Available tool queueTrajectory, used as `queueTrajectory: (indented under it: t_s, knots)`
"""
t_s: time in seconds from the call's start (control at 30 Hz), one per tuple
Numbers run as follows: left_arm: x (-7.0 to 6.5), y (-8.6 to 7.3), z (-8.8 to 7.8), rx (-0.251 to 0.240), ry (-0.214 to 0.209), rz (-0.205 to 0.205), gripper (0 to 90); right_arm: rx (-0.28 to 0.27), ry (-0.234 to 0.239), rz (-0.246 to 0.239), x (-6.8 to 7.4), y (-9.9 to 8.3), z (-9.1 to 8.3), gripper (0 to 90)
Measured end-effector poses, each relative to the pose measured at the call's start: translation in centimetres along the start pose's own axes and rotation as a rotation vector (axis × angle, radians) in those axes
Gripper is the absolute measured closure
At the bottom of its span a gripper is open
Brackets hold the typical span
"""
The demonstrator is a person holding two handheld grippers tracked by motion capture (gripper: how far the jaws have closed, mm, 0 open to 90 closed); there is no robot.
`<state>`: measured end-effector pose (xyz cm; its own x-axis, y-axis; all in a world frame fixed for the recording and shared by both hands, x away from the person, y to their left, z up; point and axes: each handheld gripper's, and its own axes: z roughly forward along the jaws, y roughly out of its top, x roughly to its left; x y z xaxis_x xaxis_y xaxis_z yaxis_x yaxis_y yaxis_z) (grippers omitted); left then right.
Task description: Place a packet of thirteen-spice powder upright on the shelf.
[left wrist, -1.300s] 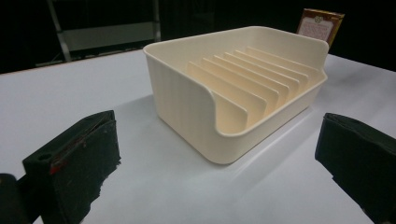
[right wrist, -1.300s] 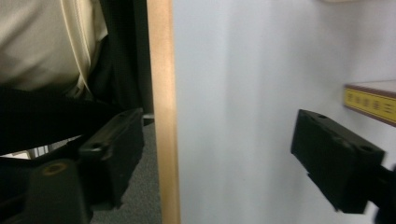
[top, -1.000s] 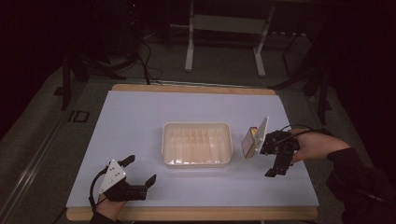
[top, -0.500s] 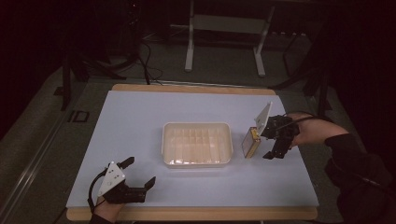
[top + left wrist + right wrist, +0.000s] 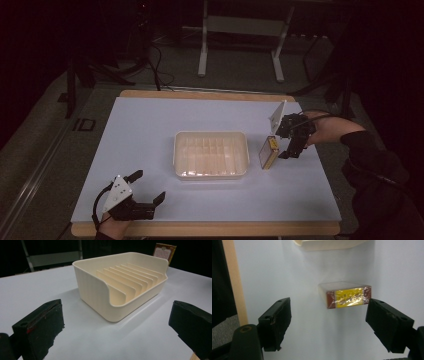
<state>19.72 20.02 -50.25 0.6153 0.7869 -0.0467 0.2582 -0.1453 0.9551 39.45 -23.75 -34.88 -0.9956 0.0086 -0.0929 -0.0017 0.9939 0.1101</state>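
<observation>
Near right edge: box (image 5: pixel 268 152) stands on edge beside rack (image 5: pixel 211 154), ready for slotting.
Right claw (image 5: pixel 328 322): spread, box unpinched.
Left claw (image 5: pixel 148 186): spread, idle at front edge.

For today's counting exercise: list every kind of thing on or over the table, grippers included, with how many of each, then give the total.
Cream slotted tray: 1
Small wrapped box with yellow and brown label: 1
Handheld black two-jaw grippers: 2, the left gripper and the right gripper
Total: 4
</observation>
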Motion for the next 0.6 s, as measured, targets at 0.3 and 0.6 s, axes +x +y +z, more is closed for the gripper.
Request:
queueTrajectory:
  t_s: [0.3,0.6]
  knots:
    - [0.0,-0.1,-0.2,0.0,0.0,0.002,0.0,0.023,0.005,-0.015,-1.4,0.2,1.5,21.0]
    - [0.0,-0.1,-0.3,0.001,0.002,0.001,0.0,0.039,0.018,0.001,-2.6,-0.1,2.7,21.0]
